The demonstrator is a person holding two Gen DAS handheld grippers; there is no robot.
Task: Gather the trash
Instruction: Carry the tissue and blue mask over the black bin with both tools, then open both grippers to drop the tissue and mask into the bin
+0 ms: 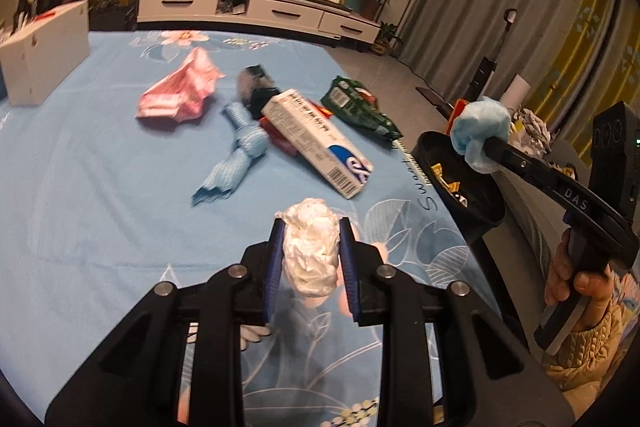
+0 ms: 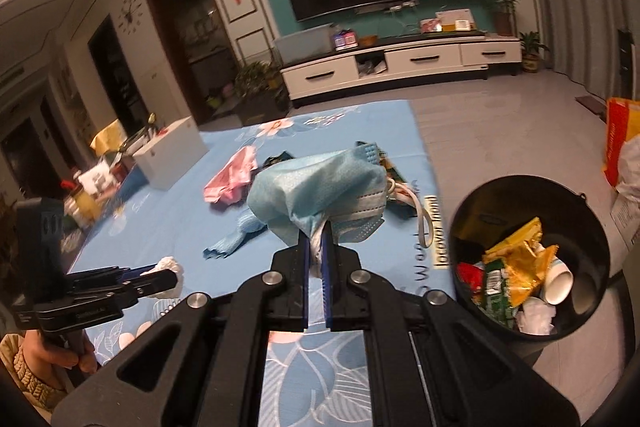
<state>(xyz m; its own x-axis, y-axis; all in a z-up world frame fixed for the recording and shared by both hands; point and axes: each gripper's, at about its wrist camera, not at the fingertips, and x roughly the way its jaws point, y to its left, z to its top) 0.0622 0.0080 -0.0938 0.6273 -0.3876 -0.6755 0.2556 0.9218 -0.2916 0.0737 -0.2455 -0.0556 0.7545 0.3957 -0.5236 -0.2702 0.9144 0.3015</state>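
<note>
Landmark: the black bin [image 2: 532, 259] stands off the right edge of the bench [image 1: 100, 187], which wears a blue flowered cloth; every place below is given from the bin.
Bin contents: a gold wrapper, a green packet, a white cup and crumpled paper already lie inside, so I judge the collecting partly done.
Right gripper [image 2: 316, 243]: fingers pressed fully together on a pinch of the blue face mask [image 2: 316, 187]; the rest of the mask bunches above the tips, with an ear loop dangling toward the bin.
Right gripper, place: in the left wrist view the mask hangs over the bin's far rim, clear of the bench, probably held there for dropping in.
Left gripper [image 1: 310, 247]: fingers only slightly apart, clamped on both sides of a white paper wad [image 1: 310, 247], which fills the gap between them.
Left gripper, place: over the bench, well left of the bin, the wad raised off the cloth; likely waiting its turn.
Left on the bench: pink wrapper [image 1: 176, 91], knotted blue cloth [image 1: 236, 151], toothpaste box [image 1: 316, 143], green packet [image 1: 356, 103], all beyond the left gripper, farther from the bin.
</note>
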